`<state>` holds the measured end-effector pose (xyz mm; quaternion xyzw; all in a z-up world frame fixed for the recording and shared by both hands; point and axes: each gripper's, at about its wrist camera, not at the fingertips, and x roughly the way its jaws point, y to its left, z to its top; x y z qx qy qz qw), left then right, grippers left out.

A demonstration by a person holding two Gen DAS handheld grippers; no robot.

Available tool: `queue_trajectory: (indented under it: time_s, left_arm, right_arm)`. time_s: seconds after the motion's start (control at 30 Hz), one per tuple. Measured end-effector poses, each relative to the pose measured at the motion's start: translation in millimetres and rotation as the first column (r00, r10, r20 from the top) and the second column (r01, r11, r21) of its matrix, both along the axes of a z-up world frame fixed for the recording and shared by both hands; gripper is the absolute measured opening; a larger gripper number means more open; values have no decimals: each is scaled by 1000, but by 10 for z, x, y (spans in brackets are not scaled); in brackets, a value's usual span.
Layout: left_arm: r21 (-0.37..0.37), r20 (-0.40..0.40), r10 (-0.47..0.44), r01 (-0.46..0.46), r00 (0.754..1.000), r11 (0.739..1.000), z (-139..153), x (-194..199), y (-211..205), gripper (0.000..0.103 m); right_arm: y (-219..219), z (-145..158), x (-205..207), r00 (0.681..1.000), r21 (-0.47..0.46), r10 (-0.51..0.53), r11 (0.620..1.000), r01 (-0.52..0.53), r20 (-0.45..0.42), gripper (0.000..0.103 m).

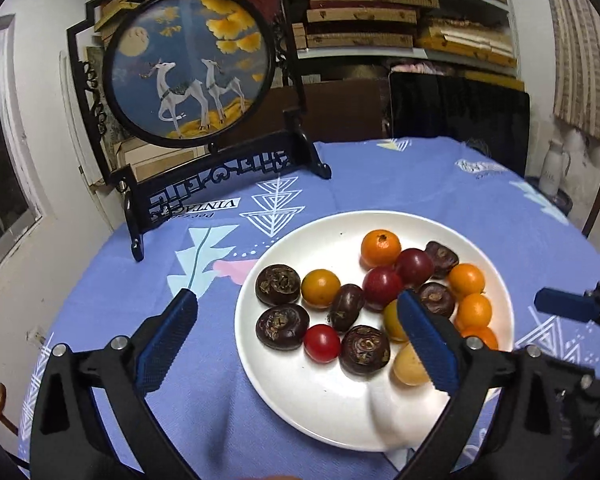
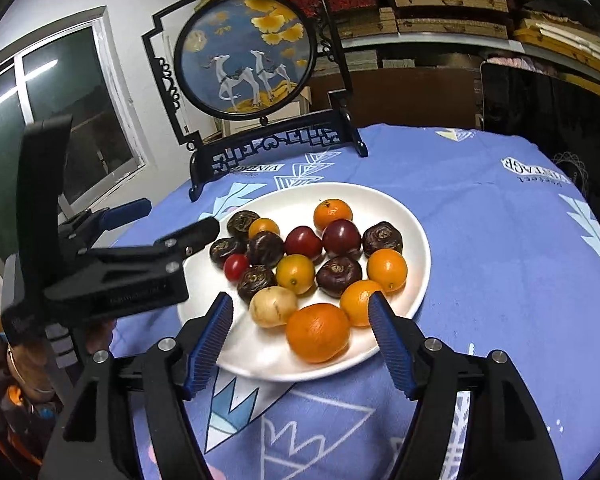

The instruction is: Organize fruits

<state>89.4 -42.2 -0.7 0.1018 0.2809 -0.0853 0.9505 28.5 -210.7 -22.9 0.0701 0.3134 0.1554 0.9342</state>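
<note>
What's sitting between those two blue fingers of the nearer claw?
In the right wrist view, the big orange and a pale yellow fruit on the white plate.

Plate [image 2: 418, 240] sits on tablecloth [image 2: 500, 240], with mixed fruits [image 2: 318, 332] lying on it. Decorative screen [image 2: 246, 56] stands behind the plate. Left gripper [image 1: 296, 328] hovers over the plate's left side, right gripper [image 2: 300, 316] over its near edge.

I see dim, warm indoor light, glare on the white plate [image 1: 320, 412] between my fingers, and fisheye-bent, dark-cornered edges.
</note>
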Motion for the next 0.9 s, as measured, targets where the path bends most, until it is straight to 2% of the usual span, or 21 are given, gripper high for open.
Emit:
queue_trajectory:
  time_s: [0.2, 0.33, 0.6, 0.9]
  left_arm:
    - [9, 14, 9, -9, 1000, 1000, 24, -75, -30, 98]
    - [14, 30, 30, -31, 999, 999, 22, -132, -44, 98]
    - [4, -3, 49, -49, 999, 999, -12, -115, -33, 97]
    - [3, -32, 16, -16, 999, 1000, -8, -109, -62, 97]
  right_arm:
    - [54, 37, -130, 999, -30, 7, 1000, -6, 35, 72]
    - [52, 86, -158, 998, -44, -35, 998, 38, 60, 72]
    - [58, 50, -109, 997, -35, -67, 997, 69, 45, 72]
    - [33, -19, -74, 997, -17, -77, 997, 78, 29, 77]
